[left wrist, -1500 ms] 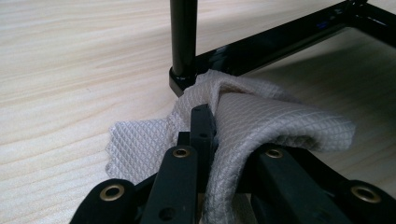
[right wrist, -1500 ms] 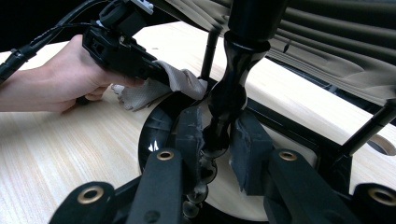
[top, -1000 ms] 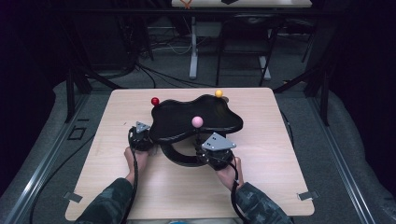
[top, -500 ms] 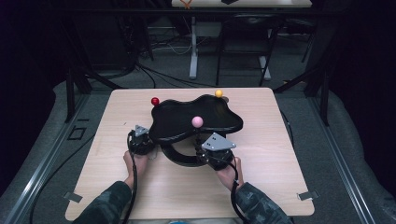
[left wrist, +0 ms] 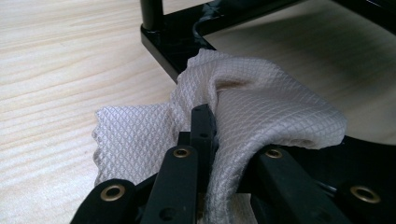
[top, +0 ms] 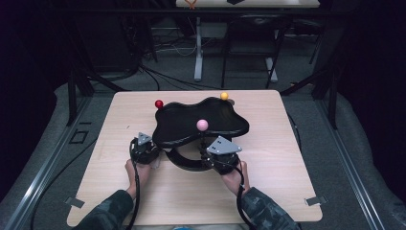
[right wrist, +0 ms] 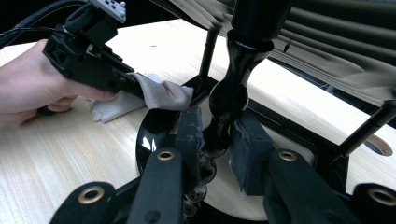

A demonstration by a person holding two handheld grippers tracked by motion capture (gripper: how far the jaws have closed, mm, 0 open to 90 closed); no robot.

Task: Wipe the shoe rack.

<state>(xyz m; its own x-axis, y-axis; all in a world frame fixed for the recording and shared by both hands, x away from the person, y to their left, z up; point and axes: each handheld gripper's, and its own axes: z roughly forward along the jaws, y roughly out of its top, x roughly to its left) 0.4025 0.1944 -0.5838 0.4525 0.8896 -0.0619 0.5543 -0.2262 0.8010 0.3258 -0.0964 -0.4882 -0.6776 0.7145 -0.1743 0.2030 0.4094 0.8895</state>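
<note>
Nothing moved: left claw clamping cloth against stand's base edge.

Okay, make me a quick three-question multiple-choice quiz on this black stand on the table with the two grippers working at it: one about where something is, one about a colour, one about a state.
1. Where is the white cloth?
A. On the stand's top tray
B. At the stand's base, in the left gripper
C. On the floor

2. What colour is the ball nearest the person?
A. Pink
B. Green
C. Blue

3. How is the right gripper?
A. Wide open, clear of the stand
B. Lying on the table
C. Shut on the black post

Answers: B, the cloth bunches between its jaws beside the base; A, it looks pink in the high view; C, both pads press the post.
</note>
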